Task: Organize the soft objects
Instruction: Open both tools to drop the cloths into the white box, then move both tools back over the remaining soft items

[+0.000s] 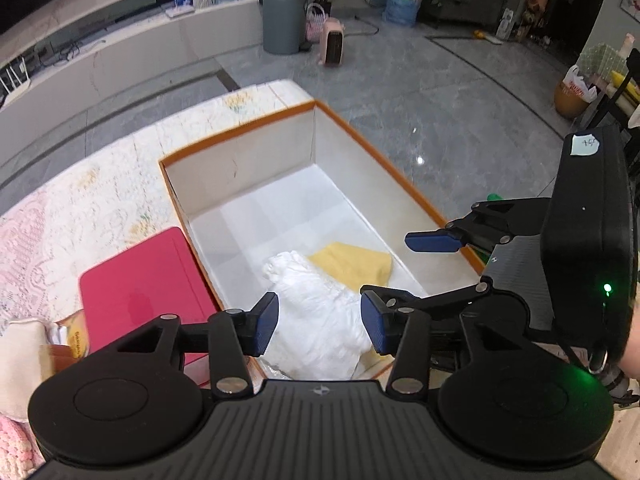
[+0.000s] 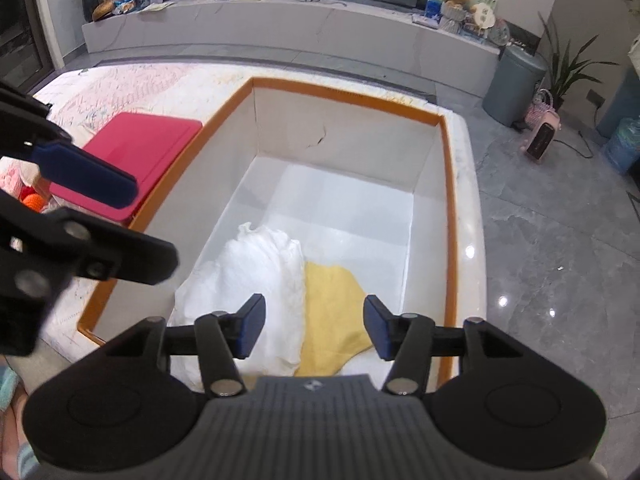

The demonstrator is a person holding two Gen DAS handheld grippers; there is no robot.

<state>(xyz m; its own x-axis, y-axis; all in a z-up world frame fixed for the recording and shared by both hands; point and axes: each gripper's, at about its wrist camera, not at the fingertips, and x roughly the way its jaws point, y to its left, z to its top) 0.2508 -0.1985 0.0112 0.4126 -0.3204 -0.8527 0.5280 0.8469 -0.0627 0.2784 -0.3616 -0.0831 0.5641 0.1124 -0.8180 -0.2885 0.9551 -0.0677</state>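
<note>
Both grippers hang over the near end of the orange-rimmed box (image 2: 440, 118), tilted steeply down into it. The left gripper (image 1: 319, 322) has its jaws apart with nothing between them, and the white cloth (image 1: 320, 316) lies on the box floor below the gap, not touched by either blue pad. The right gripper (image 2: 316, 332) is likewise spread and empty, and its gap frames the seam where the white cloth (image 2: 256, 280) overlaps the yellow cloth (image 2: 332, 312). So both soft pieces already lie inside the box, bunched at its near end, the white one toward the box's left wall and the yellow one beside it toward the right wall; the far half of the box floor is bare

The white cloth runs lengthwise along the box, from the near wall toward the far wall. It sits straight beneath the left gripper, while the yellow cloth is nearer the right one. Judging from this, the drop into the box looks done, and the next soft things are outside the box's left wall: past the red pad (image 1: 148, 288), pale and pink fabric (image 1: 20, 364) shows at the edge of the left wrist view, on the left gripper's side. That hand seems the nearer one for the next pick
</note>
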